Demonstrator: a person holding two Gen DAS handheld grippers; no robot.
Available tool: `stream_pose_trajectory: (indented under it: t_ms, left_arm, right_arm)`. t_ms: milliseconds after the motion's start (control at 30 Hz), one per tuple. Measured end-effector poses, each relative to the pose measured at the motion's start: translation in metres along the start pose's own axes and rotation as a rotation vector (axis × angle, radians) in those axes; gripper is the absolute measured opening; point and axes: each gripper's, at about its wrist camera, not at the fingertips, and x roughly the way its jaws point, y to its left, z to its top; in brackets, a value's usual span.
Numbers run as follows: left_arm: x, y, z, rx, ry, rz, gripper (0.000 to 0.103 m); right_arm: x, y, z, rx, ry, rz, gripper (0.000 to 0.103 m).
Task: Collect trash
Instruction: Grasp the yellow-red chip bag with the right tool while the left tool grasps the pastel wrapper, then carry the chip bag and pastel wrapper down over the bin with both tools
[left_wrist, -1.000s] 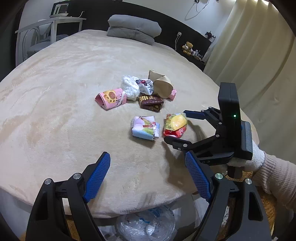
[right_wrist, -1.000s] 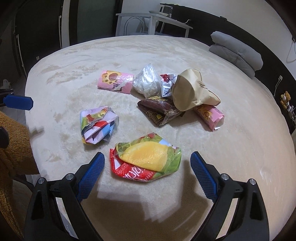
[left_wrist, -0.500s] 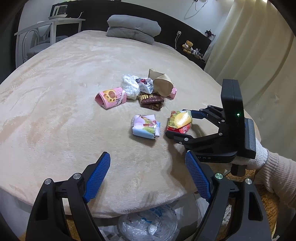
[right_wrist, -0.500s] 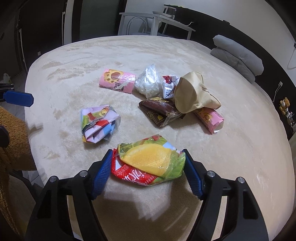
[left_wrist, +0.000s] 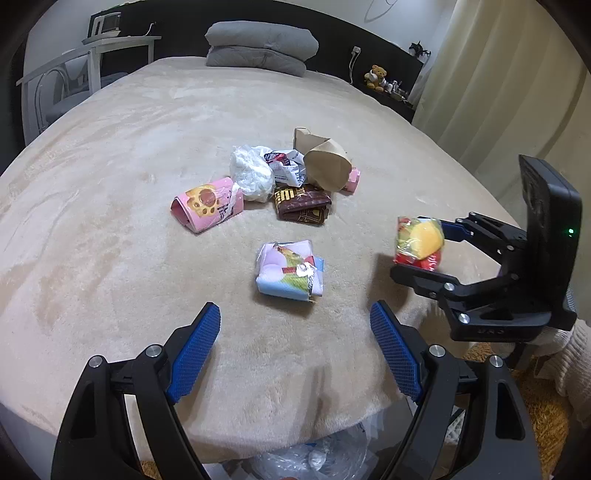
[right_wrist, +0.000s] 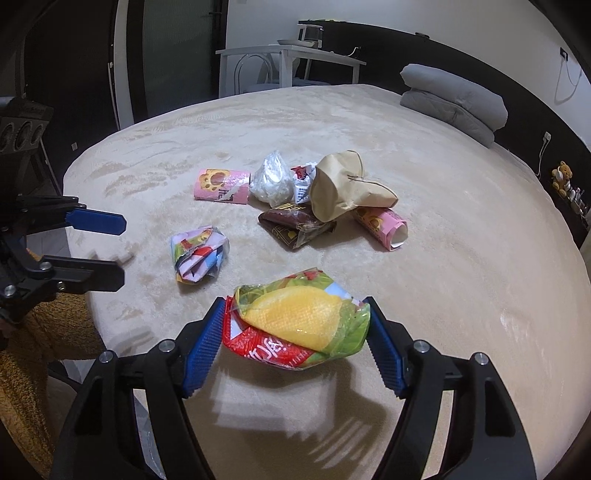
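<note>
Looking along the left tongs (left_wrist: 295, 350), the left wrist view shows their blue pads spread wide and released, hovering over the near edge of the beige bed (left_wrist: 110, 240) with nothing between them. Just ahead lies a folded pastel snack wrapper (left_wrist: 290, 271). To the right, the right tongs (left_wrist: 424, 254) hold a red, green and yellow snack packet (left_wrist: 419, 242) clenched between their pads, lifted clear of the blanket. Farther back sits a cluster of trash: a pink wrapper with a paw print (left_wrist: 207, 205), a crumpled white plastic bag (left_wrist: 251, 173), a brown chocolate wrapper (left_wrist: 301, 205) and a crumpled brown paper bag (left_wrist: 327, 166). A clear plastic bag (left_wrist: 314, 456) shows below the bed edge.

From the right wrist view, the right tongs (right_wrist: 295, 332) grasp the snack packet (right_wrist: 299, 325) by both ends, its shadow on the bed beneath. The left tongs (right_wrist: 99, 247) enter at the left edge, parted. Beyond lie the pastel wrapper (right_wrist: 199, 258), the chocolate wrapper (right_wrist: 295, 225), the paper bag (right_wrist: 343, 188), the white bag (right_wrist: 273, 179), the pink paw wrapper (right_wrist: 221, 184) and a second rolled pink wrapper (right_wrist: 382, 227). Grey pillows (right_wrist: 450, 101) rest at the far side.
</note>
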Motion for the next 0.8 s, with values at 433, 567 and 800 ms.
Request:
stream_pose_trajectory:
  t_ms: [433,567,800]
  left_arm:
    - [0.055,-0.008,0.022,0.047,0.088,0.032,0.079]
    - [0.062,-0.012,0.022,0.068,0.105,0.065,0.062]
    - [0.061,-0.011,0.023,0.078,0.089,0.083,0.049]
  right_arm:
    - [-0.019,-0.024,-0.015,0.064,-0.006,-0.002,0.072]
    - [-0.019,-0.028,-0.017,0.07,-0.002,-0.009,0.072]
    - [-0.019,-0.029,-0.018,0.074,-0.001,-0.013,0.072]
